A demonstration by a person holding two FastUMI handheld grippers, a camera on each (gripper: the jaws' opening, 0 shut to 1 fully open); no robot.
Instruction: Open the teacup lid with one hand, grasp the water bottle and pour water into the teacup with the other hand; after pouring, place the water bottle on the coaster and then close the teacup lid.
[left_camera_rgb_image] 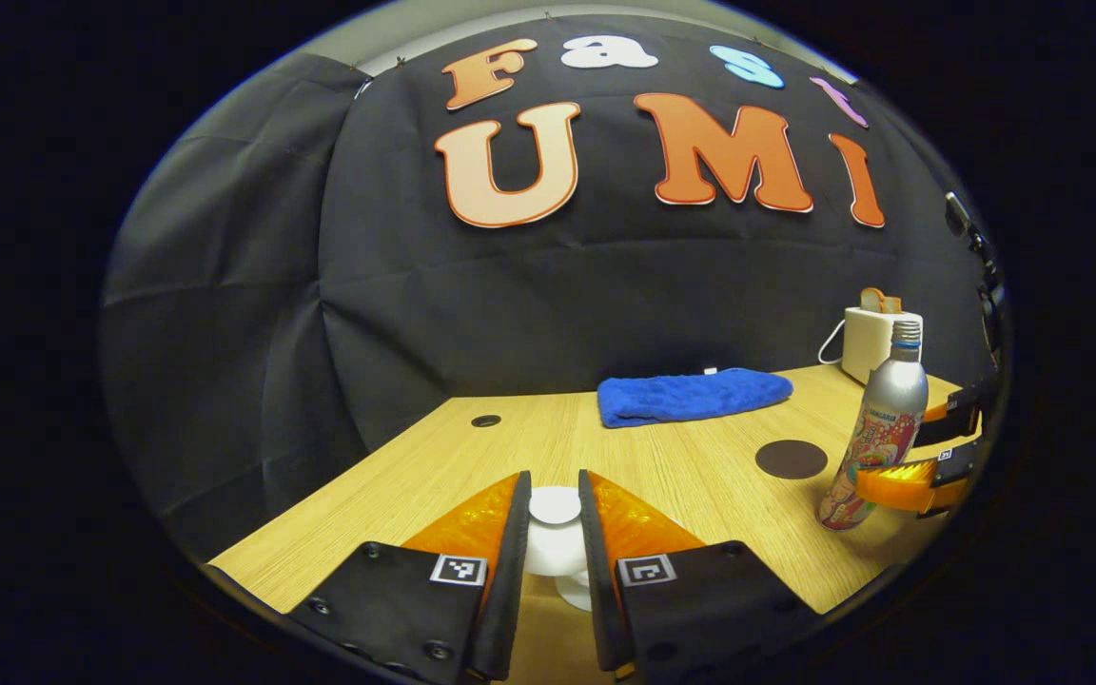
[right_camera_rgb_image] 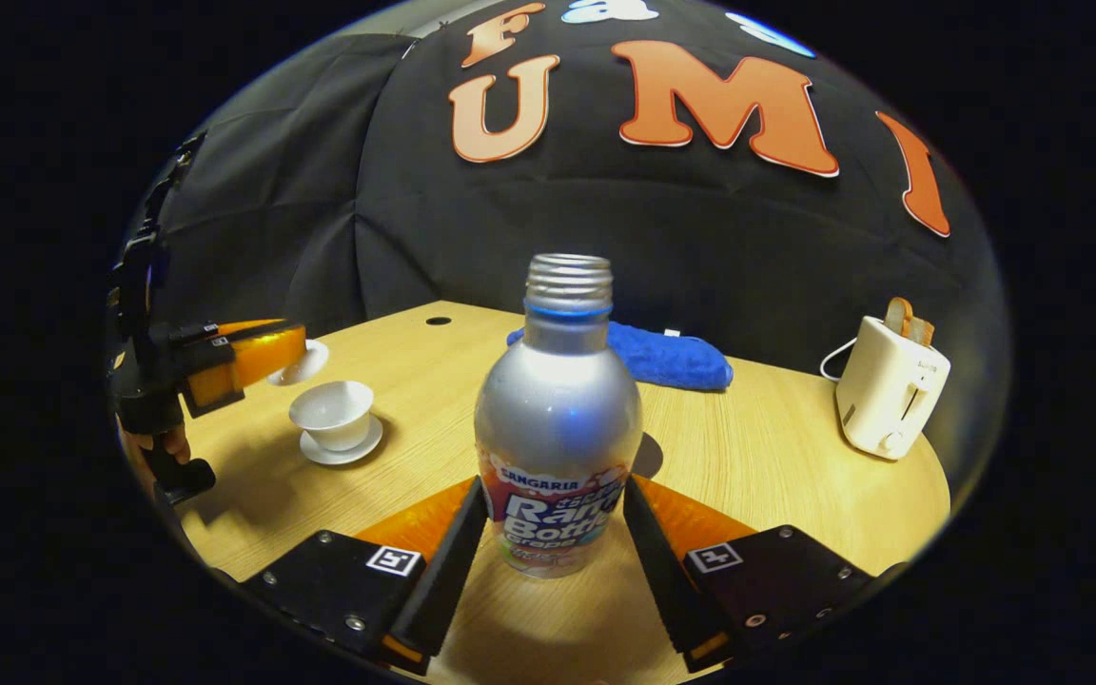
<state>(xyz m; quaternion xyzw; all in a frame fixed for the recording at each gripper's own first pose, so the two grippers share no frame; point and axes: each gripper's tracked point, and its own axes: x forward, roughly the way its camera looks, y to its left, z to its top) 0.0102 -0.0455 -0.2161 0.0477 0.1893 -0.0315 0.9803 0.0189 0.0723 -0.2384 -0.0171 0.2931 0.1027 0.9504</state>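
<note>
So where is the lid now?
The lid is held up by the left gripper, above and behind the open teacup, at the left of the right gripper view.

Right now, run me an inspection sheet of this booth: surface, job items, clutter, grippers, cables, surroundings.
Surface: wooden table, with a small round hole near the back.
Job's things: teacup uncovered on its saucer; lid held up; water bottle uncapped, off the table; dark coaster bare.
Clutter: blue towel; white toaster with a slice in it.
Grippers: left gripper shut on the lid; right gripper shut on the water bottle.
Cables: white cord at the toaster.
Surroundings: black cloth wall.
</note>
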